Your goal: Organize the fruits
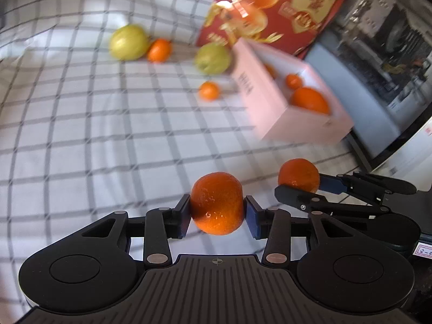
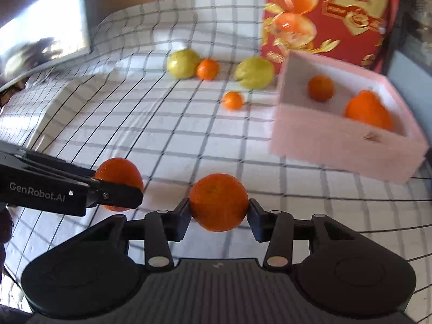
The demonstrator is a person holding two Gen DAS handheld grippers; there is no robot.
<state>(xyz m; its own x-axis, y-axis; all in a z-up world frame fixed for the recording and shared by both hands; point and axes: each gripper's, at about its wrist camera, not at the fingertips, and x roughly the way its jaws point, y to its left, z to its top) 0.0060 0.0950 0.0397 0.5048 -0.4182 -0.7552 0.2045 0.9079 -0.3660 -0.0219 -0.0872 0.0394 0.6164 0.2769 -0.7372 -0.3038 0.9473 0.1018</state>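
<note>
In the left wrist view my left gripper (image 1: 217, 212) is shut on an orange (image 1: 216, 199), held above the checked cloth (image 1: 94, 135). To its right, my right gripper (image 1: 306, 186) clamps a second orange (image 1: 298, 172). The right wrist view shows that orange (image 2: 218, 199) between the pads of my right gripper (image 2: 219, 212), with my left gripper (image 2: 116, 185) and its orange (image 2: 118, 170) at the left. An open pink box (image 2: 337, 145) ahead to the right holds oranges (image 2: 368, 110) (image 2: 320, 87). Loose on the cloth lie two yellow-green fruits (image 2: 183, 63) (image 2: 253, 73) and two small oranges (image 2: 207, 68) (image 2: 232, 100).
A tall red printed carton (image 2: 337, 13) stands behind the pink box (image 1: 270, 102). A dark screen (image 1: 378, 81) borders the cloth on the right side, and a bright panel (image 2: 46, 27) leans at the far left. The cloth has folds and a raised bump at the left.
</note>
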